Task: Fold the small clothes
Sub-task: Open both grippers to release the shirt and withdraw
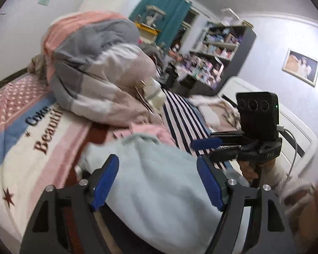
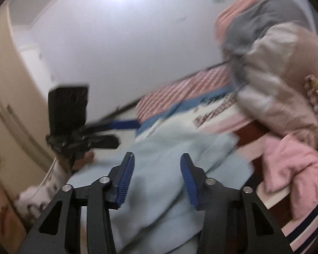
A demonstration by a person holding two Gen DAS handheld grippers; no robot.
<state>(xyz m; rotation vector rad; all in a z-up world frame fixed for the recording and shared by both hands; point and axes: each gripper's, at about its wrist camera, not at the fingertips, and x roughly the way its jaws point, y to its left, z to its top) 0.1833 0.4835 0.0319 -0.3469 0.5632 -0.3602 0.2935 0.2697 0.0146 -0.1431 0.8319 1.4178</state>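
A pale blue small garment (image 1: 159, 182) lies rumpled on the bed; it also shows in the right wrist view (image 2: 176, 148). My left gripper (image 1: 158, 180) is open, its blue pads (image 1: 105, 184) on either side of the garment, just above it. My right gripper (image 2: 156, 180) is open over the same garment. The right gripper appears in the left wrist view (image 1: 201, 150), open at the garment's right edge. The left gripper appears in the right wrist view (image 2: 125, 131), open at the garment's left. A pink garment (image 2: 294, 169) lies beside the blue one.
A big bunched duvet (image 1: 99, 67) in pink, grey and beige fills the far side of the bed. The bedspread (image 1: 21, 148) has printed words. A striped sheet (image 1: 184, 116) lies to the right. A cluttered shelf (image 1: 218, 50) stands by the far wall.
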